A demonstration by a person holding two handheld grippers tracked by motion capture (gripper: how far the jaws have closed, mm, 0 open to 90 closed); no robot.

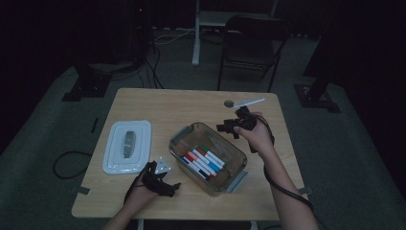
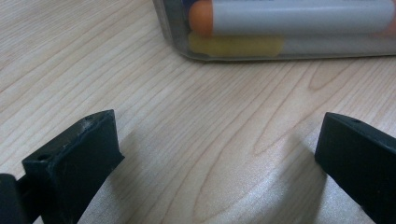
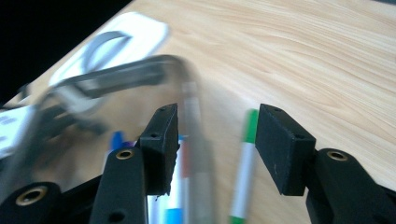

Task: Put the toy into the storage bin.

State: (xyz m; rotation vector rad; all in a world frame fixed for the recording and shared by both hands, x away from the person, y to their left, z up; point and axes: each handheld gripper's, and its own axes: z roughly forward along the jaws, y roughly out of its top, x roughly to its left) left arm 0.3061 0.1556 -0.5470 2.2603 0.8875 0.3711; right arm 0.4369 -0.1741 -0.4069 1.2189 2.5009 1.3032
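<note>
A clear plastic box (image 1: 178, 136) stands in the middle of the wooden table and holds several markers (image 1: 203, 160) with coloured caps. My right gripper (image 1: 229, 127) hovers over the box's far right corner. Its jaws stand open with nothing between them (image 3: 217, 140). Below the gap lies a green-capped marker (image 3: 245, 172), beside the blurred box rim (image 3: 121, 77). My left gripper (image 1: 173, 188) rests at the front left of the table, pointing at the box. It is open (image 2: 219, 135) over bare wood. An orange-capped marker (image 2: 201, 16) and a yellow one (image 2: 233, 45) show through the box wall (image 2: 173, 37).
The box's white lid (image 1: 127, 143) lies flat at the left of the table. A white pen (image 1: 250, 102) and a small round cap (image 1: 229, 103) lie near the far edge. A dark chair (image 1: 251, 48) stands beyond the table.
</note>
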